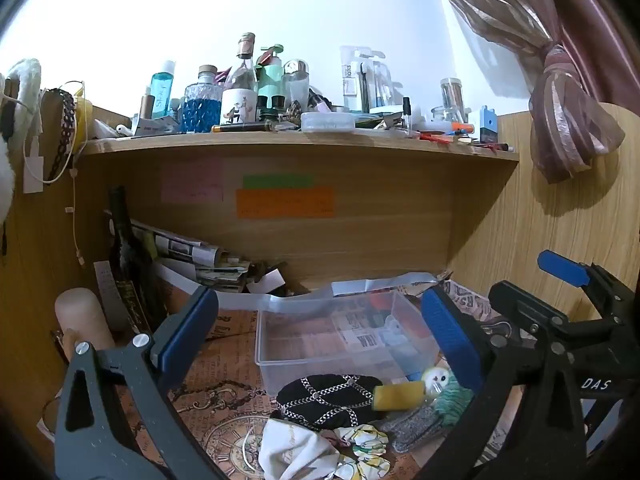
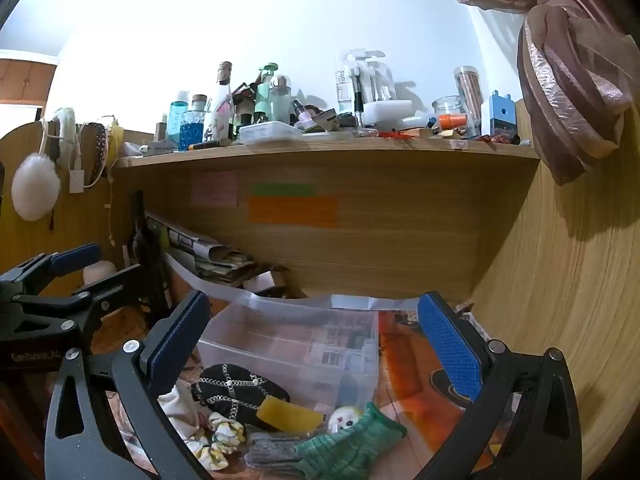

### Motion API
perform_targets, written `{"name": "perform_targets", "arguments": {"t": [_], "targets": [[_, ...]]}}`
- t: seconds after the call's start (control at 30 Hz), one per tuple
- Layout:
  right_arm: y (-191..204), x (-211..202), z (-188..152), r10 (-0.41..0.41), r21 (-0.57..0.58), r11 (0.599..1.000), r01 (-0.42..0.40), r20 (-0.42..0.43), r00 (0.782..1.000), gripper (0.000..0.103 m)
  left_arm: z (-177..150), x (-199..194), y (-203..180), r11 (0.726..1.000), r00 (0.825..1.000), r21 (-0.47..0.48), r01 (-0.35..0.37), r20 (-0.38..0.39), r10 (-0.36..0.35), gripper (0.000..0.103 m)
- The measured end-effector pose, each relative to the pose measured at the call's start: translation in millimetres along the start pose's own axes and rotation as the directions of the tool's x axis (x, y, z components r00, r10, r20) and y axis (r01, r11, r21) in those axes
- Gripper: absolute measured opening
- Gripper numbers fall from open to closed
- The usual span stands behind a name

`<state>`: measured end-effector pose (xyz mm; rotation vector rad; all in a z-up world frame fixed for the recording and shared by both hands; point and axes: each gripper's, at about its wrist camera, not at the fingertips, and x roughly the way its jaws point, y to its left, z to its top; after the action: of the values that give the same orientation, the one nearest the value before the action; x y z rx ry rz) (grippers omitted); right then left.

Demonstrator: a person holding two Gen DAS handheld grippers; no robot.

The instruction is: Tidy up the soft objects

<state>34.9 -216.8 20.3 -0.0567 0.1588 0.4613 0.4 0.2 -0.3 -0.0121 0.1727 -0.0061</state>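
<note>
My left tongs and right tongs both hang released, blue pads spread wide and holding nothing, above a table covered in paper printed with clocks and vintage lettering. A clear plastic bin stands on the table under a wooden shelf.

The soft things lie in a loose pile just in front of the bin, outside it: a black pouch with a silver chain pattern, a yellow sponge roll resting against it, a green knitted piece with a small white doll face beside it, a grey knitted piece, a yellow-and-white scrunchie and a white cloth.

White letters "DAS" show on the other tool's black frame in the left view. A pink note, a green note and an orange note are stuck under the shelf; their writing is too blurred to read.
</note>
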Motion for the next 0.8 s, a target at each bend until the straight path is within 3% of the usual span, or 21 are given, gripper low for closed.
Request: {"name": "perform_targets", "arguments": {"t": [0.8], "targets": [[-3, -1, 2, 0.0, 0.021, 1.0, 0.0, -0.002, 1.0, 0.103, 1, 2, 6, 1.0, 1.0, -0.014, 0.027, -0.011, -0.028, 0.103]]}}
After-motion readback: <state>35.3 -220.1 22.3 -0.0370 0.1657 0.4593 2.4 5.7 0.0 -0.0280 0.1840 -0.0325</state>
